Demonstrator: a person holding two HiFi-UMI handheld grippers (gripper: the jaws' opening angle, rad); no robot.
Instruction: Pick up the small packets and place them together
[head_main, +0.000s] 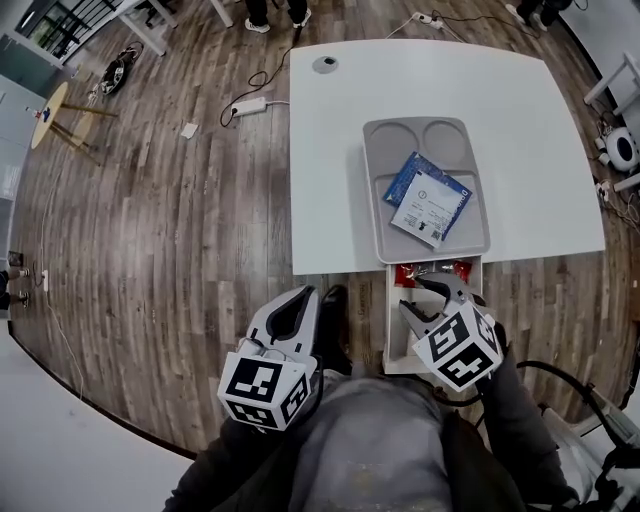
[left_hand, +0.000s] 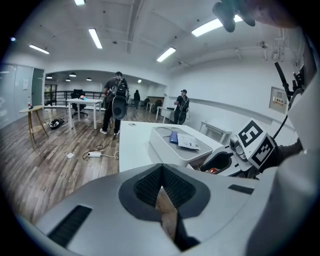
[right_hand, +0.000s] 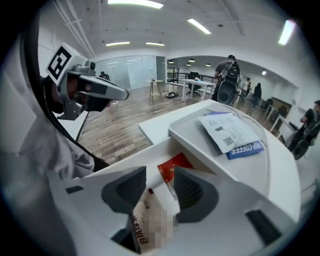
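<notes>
Dressed in a grey garment (head_main: 372, 440) at six o'clock in the head view, with dark sleeves (head_main: 222, 472) on either side. Fitted at seven o'clock with a left gripper (head_main: 292, 312) in pale grey shell, black ribbed pads (left_hand: 146, 187) inside, and a white marker cube (head_main: 265, 390) printed with black squares. Matched at five o'clock by a right gripper (head_main: 420, 297) of the same make, with its own marker cube (head_main: 458, 345). Trailed by a black cable (head_main: 560, 372) at four o'clock.
</notes>
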